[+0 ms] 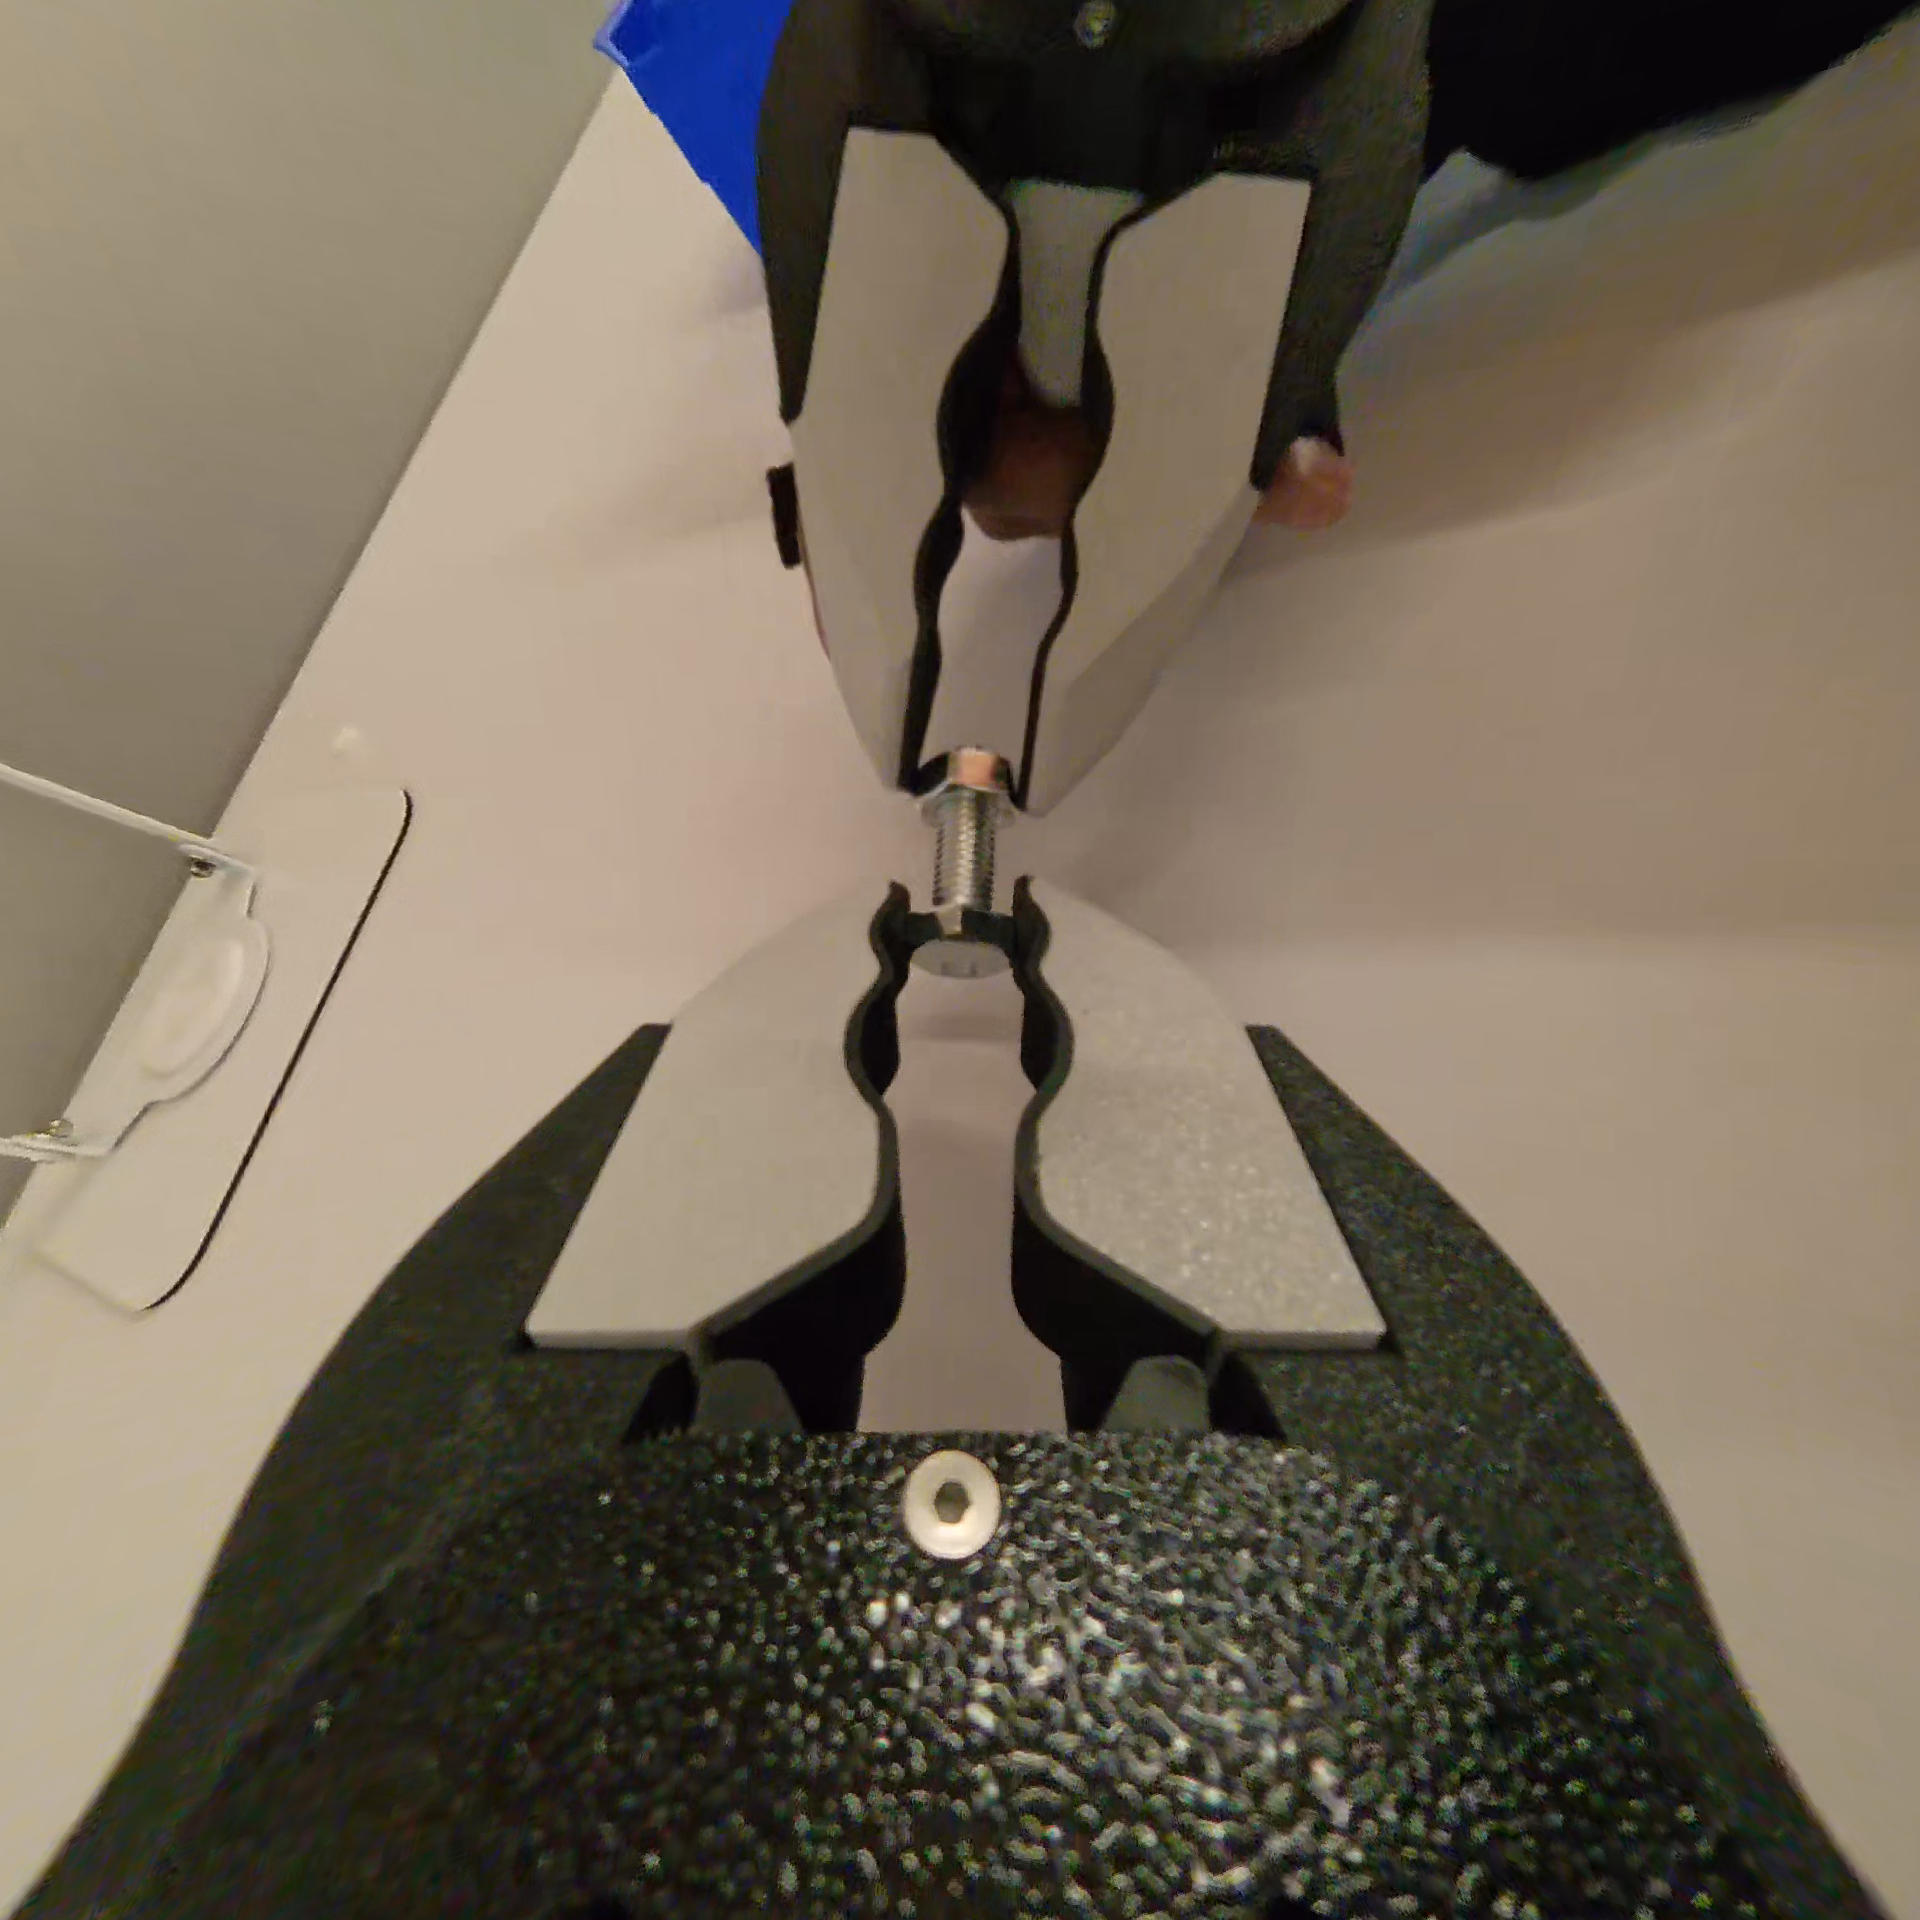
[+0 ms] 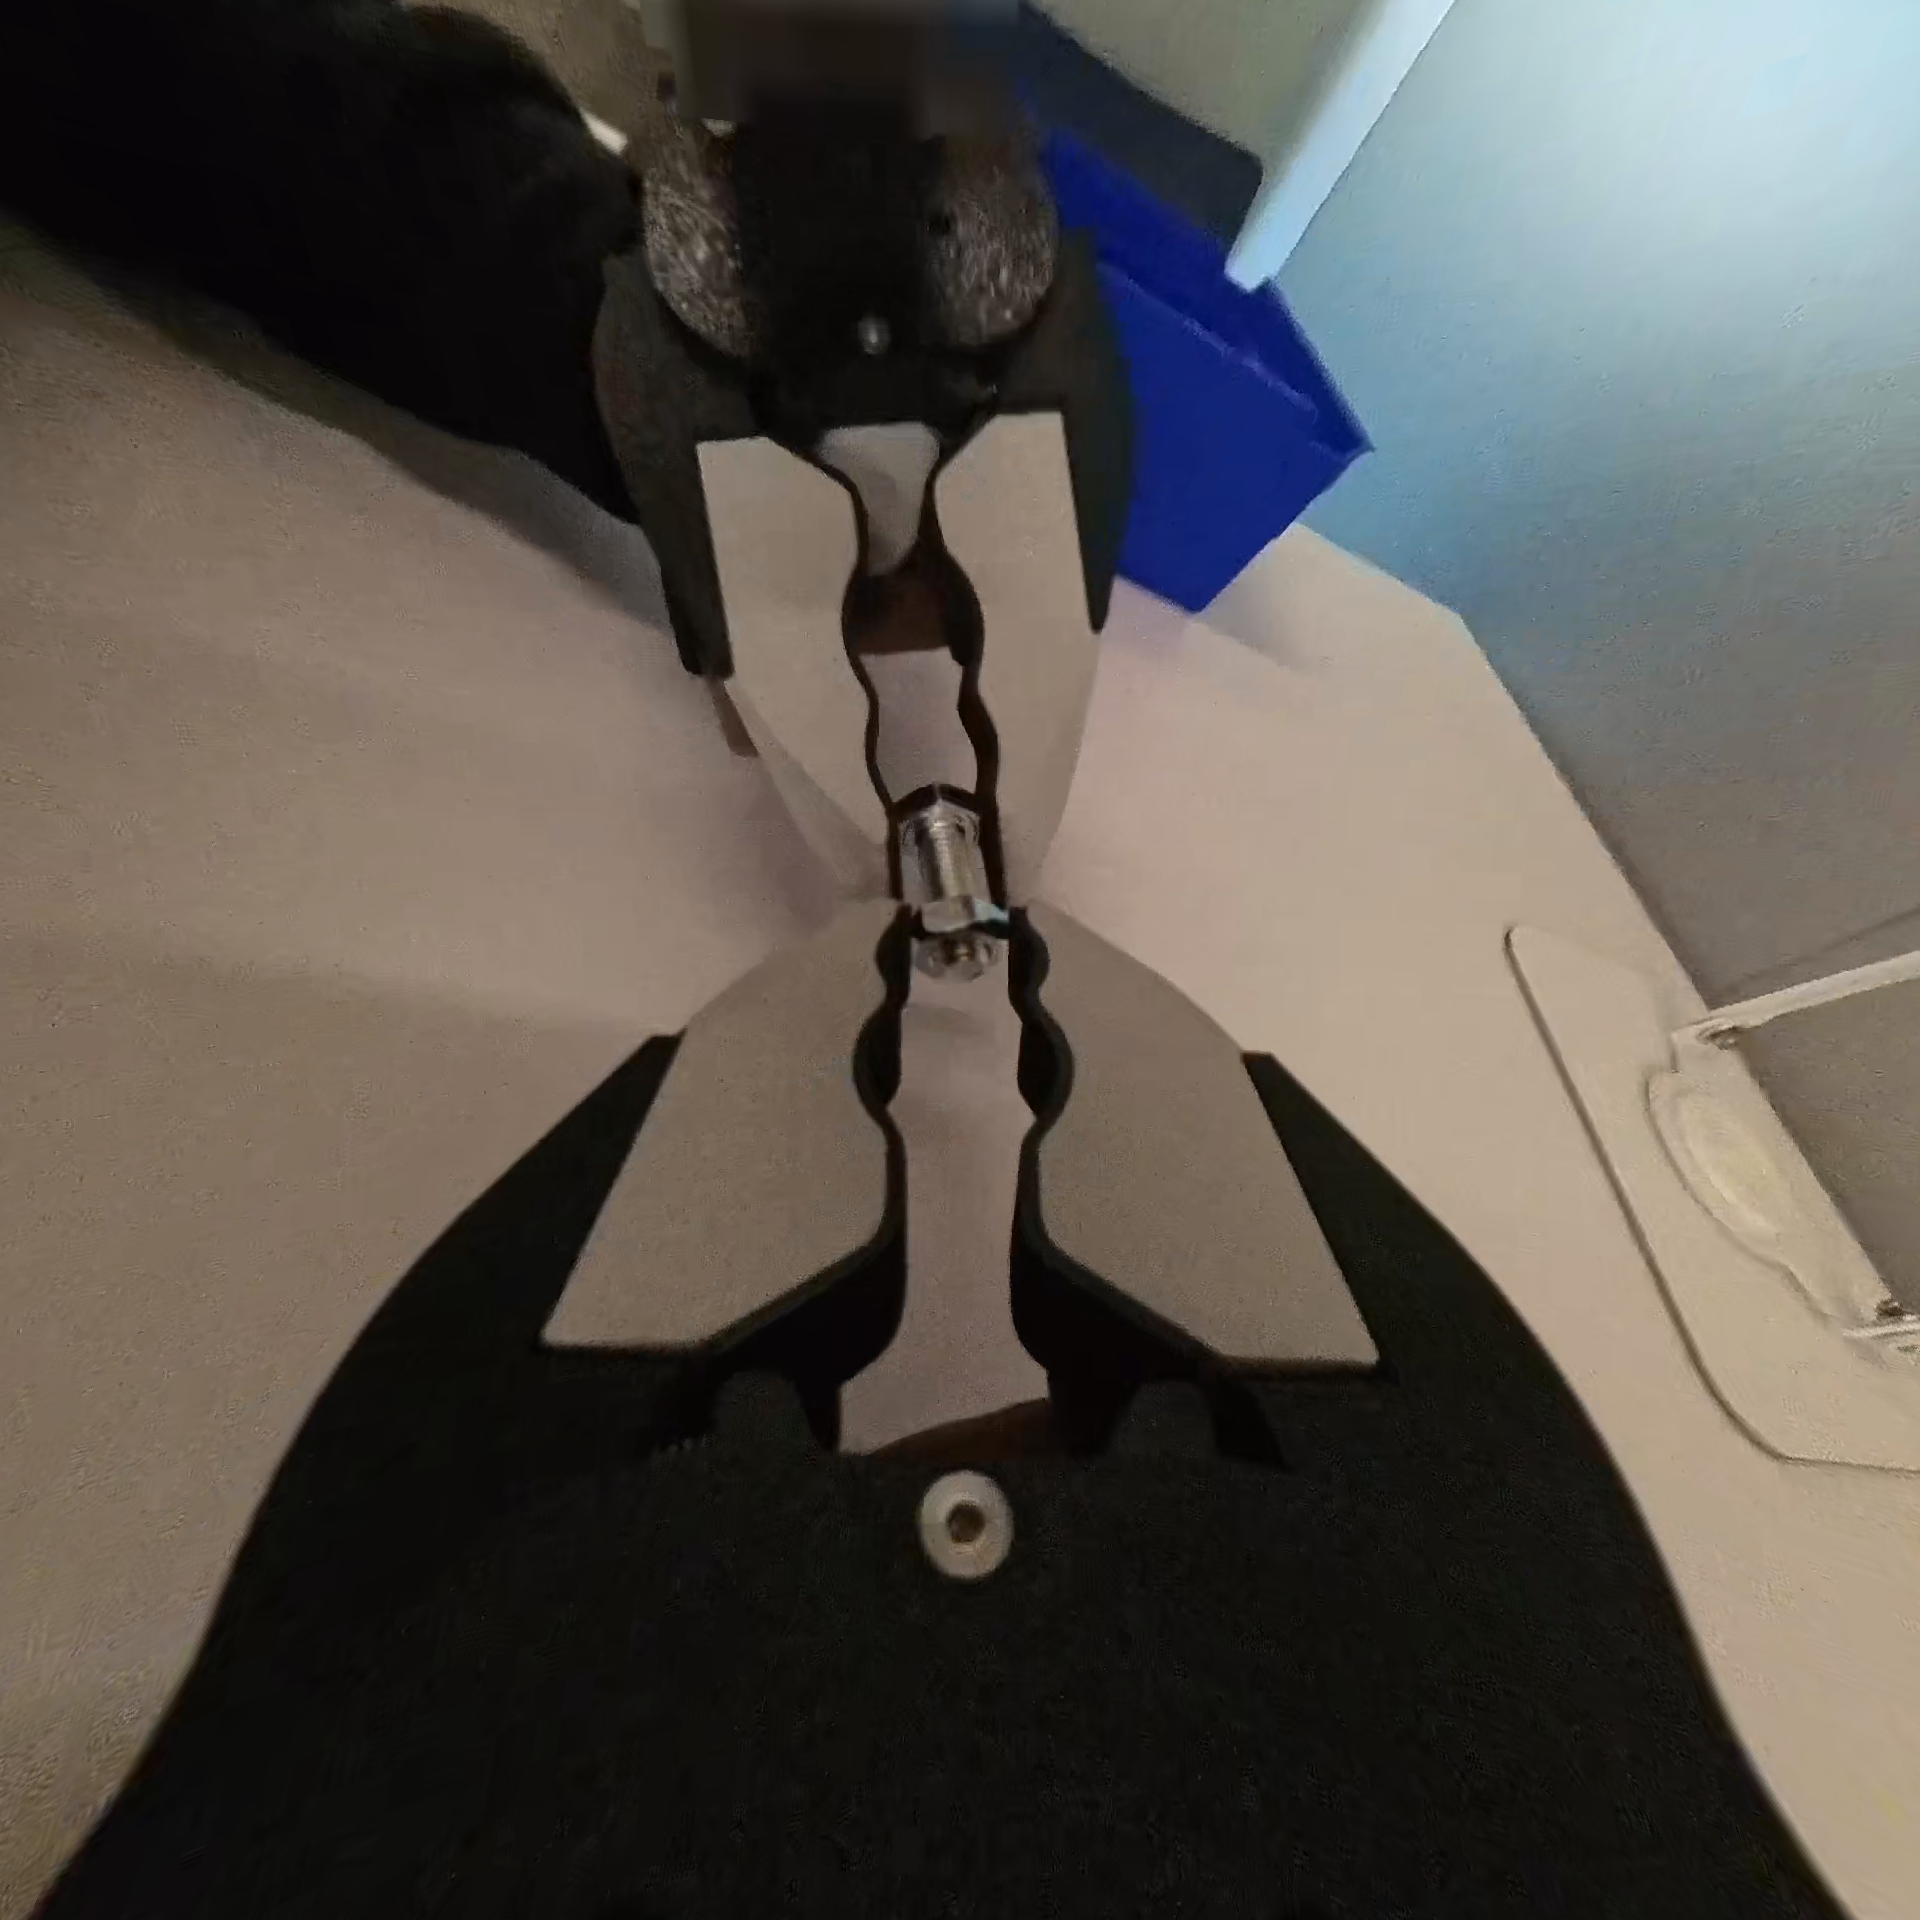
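A silver bolt (image 1: 961,862) with a threaded shank spans the gap between my two grippers, which face each other tip to tip above a white table (image 1: 520,727). My left gripper (image 1: 956,914) is shut on the bolt's head (image 1: 956,951). My right gripper (image 2: 961,925) is shut on a hex nut (image 2: 956,916) that sits on the bolt's thread, with the bolt's end (image 2: 948,958) poking through towards the camera. In the left wrist view the right gripper (image 1: 966,790) shows at the top with the nut (image 1: 971,774) between its tips. In the right wrist view the left gripper (image 2: 940,831) holds the head end.
A blue bin (image 2: 1195,436) stands at the table's far edge and also shows in the left wrist view (image 1: 717,125). A clear plastic bracket (image 1: 177,997) lies flat on the table by the wall; it also shows in the right wrist view (image 2: 1714,1143). A person's fingers (image 1: 1314,483) and black sleeve (image 2: 312,229) are behind the grippers. The grippers' ends are close to 40 cm from one another.
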A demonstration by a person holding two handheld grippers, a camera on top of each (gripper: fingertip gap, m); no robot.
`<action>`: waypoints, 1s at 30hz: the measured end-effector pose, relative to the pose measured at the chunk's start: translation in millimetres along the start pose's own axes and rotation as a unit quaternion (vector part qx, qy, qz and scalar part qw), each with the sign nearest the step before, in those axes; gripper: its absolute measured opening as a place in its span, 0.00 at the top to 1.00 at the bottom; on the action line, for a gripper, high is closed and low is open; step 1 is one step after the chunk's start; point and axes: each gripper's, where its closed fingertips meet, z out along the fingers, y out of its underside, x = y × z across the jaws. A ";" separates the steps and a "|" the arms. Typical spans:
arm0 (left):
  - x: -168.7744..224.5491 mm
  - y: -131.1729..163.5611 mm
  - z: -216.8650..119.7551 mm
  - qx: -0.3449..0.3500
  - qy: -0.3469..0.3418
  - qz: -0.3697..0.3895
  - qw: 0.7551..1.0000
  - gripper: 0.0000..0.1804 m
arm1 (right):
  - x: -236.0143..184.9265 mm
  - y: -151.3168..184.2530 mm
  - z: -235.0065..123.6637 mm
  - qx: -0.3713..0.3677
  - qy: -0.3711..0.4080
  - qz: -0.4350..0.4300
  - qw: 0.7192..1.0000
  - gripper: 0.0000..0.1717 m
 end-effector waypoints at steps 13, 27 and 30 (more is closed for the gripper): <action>-2.7 -2.9 -5.3 0.013 -0.007 0.002 1.000 0.90 | 15.2 -3.1 -8.3 0.068 -0.037 0.164 0.983 0.77; 0.8 9.4 -2.0 -0.025 0.002 0.010 1.000 0.90 | -6.0 17.5 11.8 -0.061 -0.066 0.256 0.962 0.91; 4.3 13.2 2.0 -0.041 0.002 0.016 0.999 0.90 | -12.9 18.7 9.7 -0.057 -0.131 0.371 0.917 0.88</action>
